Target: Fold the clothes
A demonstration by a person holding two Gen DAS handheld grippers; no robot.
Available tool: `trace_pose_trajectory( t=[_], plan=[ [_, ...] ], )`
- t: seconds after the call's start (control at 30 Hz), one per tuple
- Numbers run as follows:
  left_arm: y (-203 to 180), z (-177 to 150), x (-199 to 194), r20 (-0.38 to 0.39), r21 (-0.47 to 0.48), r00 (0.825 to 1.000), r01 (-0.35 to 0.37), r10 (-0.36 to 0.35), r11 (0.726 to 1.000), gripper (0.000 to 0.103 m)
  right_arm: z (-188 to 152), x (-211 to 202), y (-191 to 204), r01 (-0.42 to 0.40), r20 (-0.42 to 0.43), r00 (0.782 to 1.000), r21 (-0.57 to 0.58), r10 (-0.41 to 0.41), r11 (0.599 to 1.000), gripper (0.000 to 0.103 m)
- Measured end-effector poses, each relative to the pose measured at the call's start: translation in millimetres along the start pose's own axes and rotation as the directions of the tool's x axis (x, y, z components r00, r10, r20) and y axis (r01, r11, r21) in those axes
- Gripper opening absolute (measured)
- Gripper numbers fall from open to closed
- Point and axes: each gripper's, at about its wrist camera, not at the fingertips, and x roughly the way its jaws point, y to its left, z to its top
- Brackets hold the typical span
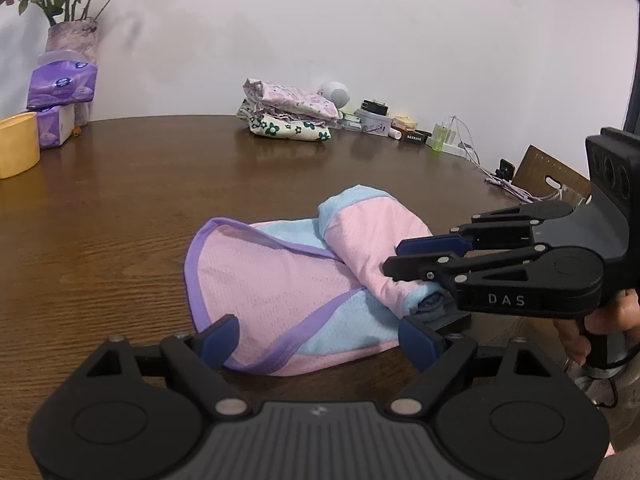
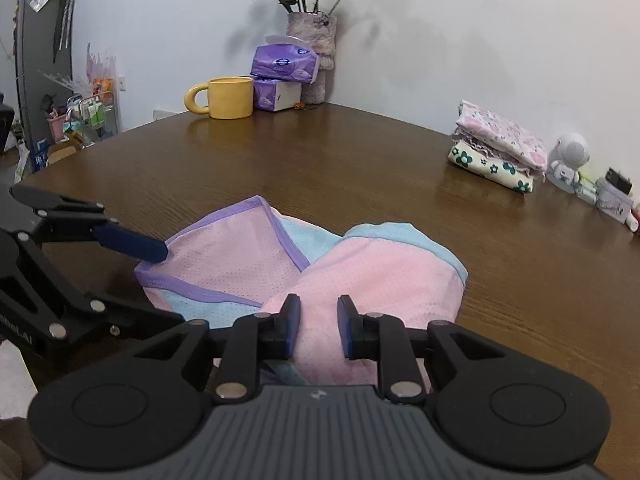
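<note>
Two folded garments point(image 2: 498, 152) already sit stacked at the far side of the table point(image 1: 160, 200), near the wall, so part of the job looks done. What is left lies close by: a pink and light-blue mesh garment point(image 1: 280, 280) with purple trim, rumpled on the wood, one side rolled over itself in a loose bundle rather than laid flat. I judge this piece is only at the start of its fold; nothing about it is squared or smoothed yet.

The left tool point(image 1: 316, 334) stands wide open, its blue pads either side of the garment's near edge, gripping nothing. The right tool point(image 2: 318, 326) has its pads drawn fairly close with pink cloth showing in the gap between them; whether they actually pinch it I cannot tell.

From the left wrist view I see the right tool side-on, reaching over the rolled bundle, and a hand point(image 1: 600, 320) on its grip, plus small clutter and cables along the wall. The right wrist view gives what that one lacks: the whole yellow mug point(image 2: 226, 97), the purple tissue packs point(image 2: 284, 64) and the vase of dried flowers point(image 2: 314, 52).
</note>
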Motion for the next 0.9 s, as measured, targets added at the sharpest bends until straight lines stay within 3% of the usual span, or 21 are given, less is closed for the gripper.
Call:
trace_pose_trajectory(
  t=[0.43, 0.57, 0.67, 0.9],
  plan=[
    [-13, 2, 8, -0.016, 0.056, 0.999, 0.036, -0.035, 0.998, 0.085, -9, -6, -8, 0.012, -0.038, 0.999, -0.040, -0.013, 0.999, 0.020],
    [-9, 5, 9, -0.008, 0.047, 1.000, 0.021, -0.021, 0.999, 0.085, -6, -20, -11, -0.017, 0.019, 1.000, 0.016, 0.016, 1.000, 0.036],
    [-6, 7, 9, 0.000, 0.039, 1.000, 0.008, -0.008, 0.999, 0.085, -6, -28, -8, -0.031, 0.047, 0.998, 0.010, 0.031, 0.999, 0.037],
    [-5, 7, 3, 0.008, 0.038, 1.000, -0.009, 0.009, 0.999, 0.085, -12, -14, 3, -0.015, 0.000, 1.000, -0.053, 0.015, 0.998, 0.037]
  ],
)
